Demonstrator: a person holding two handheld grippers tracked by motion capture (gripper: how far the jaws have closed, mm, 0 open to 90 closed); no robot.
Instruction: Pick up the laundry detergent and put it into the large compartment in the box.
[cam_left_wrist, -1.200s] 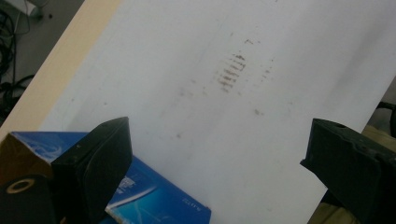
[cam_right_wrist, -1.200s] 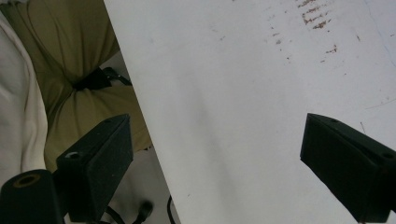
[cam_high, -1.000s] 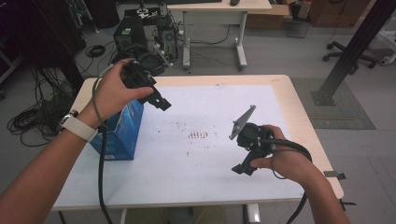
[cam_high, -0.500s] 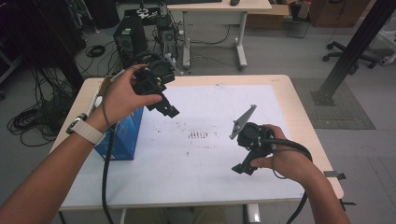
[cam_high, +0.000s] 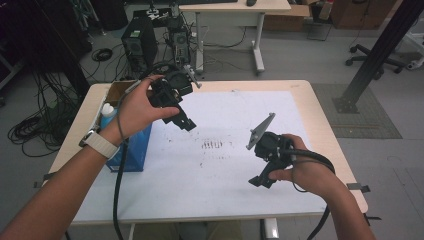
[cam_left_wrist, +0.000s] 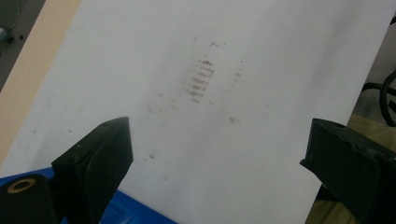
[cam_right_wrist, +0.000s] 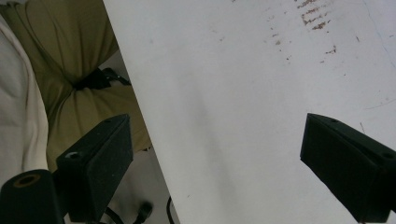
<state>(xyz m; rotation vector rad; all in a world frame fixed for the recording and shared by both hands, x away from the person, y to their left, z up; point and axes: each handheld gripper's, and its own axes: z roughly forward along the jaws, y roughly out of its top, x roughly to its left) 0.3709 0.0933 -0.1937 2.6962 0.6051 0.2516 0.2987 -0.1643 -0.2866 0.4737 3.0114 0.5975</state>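
Box (cam_high: 131, 150) at table's (cam_high: 305, 100) left edge, bottle (cam_high: 106, 113) inside, left gripper (cam_high: 184, 121) above sheet (cam_high: 225, 165), right gripper (cam_high: 262, 181) near front right

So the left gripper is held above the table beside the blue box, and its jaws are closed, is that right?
Not quite: the left gripper is held above the table beside the blue box, but its jaws are open, wide apart with nothing between them, as the left gripper view shows.

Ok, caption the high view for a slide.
Two hand-held grippers, left and right, open above a smudged white sheet beside a blue box.
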